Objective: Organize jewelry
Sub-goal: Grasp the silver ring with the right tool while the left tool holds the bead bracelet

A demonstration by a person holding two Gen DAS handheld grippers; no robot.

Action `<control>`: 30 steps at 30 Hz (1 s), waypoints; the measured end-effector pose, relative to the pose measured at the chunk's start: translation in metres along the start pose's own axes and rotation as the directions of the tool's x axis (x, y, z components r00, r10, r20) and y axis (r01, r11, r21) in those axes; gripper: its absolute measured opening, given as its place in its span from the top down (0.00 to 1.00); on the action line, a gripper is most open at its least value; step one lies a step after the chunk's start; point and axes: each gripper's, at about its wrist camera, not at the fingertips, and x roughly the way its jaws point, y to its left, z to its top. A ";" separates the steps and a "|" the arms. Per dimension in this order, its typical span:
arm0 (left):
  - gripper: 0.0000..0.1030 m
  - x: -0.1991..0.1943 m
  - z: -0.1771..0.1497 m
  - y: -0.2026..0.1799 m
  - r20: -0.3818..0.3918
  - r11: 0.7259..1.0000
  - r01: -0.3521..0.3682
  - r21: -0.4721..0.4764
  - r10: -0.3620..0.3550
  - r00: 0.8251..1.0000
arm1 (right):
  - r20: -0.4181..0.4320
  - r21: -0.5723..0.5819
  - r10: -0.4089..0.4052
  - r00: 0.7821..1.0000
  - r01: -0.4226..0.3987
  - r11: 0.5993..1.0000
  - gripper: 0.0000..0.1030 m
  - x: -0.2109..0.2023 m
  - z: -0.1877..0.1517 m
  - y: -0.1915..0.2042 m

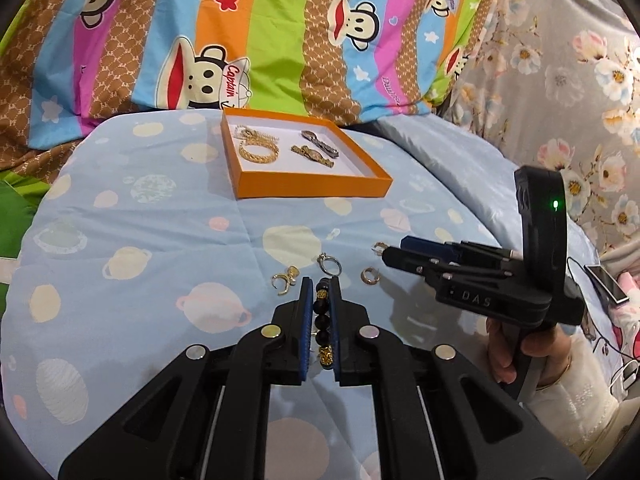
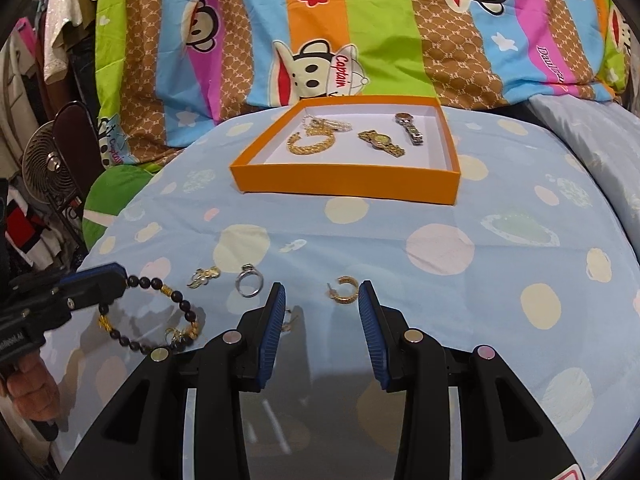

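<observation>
The left gripper (image 1: 320, 292) was pressed together on a black beaded bracelet (image 1: 323, 320) with gold beads; in the right wrist view the bracelet (image 2: 152, 316) hung as a loop from its tips, just above the blue bedsheet (image 2: 440, 260). The right gripper (image 2: 322, 300) was spread wide and held nothing. Between its fingers, a little ahead, lay a gold hoop earring (image 2: 343, 290) on the sheet. A silver ring (image 2: 249, 280) and a small gold charm (image 2: 204, 277) lay near, to the left. Farther back stood the orange box (image 2: 344, 184), and inside it were a gold chain bracelet (image 2: 312, 142), a gold watch (image 2: 380, 142) and a silver watch (image 2: 409, 128).
</observation>
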 end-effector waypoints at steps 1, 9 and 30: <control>0.93 -0.003 0.000 0.003 0.008 1.000 -0.002 -0.009 0.002 1.000 | -0.002 -0.004 -0.002 1.000 0.002 1.000 0.63 0.001 0.000 0.002; 0.93 -0.012 0.003 0.018 0.028 0.998 -0.007 -0.058 0.009 1.000 | -0.006 -0.023 0.014 1.000 -0.014 1.000 0.63 0.010 0.008 0.016; 0.93 -0.011 0.003 0.009 0.013 0.999 0.037 -0.031 -0.037 0.999 | -0.102 -0.127 -0.020 0.995 0.007 0.992 0.82 0.044 0.015 0.054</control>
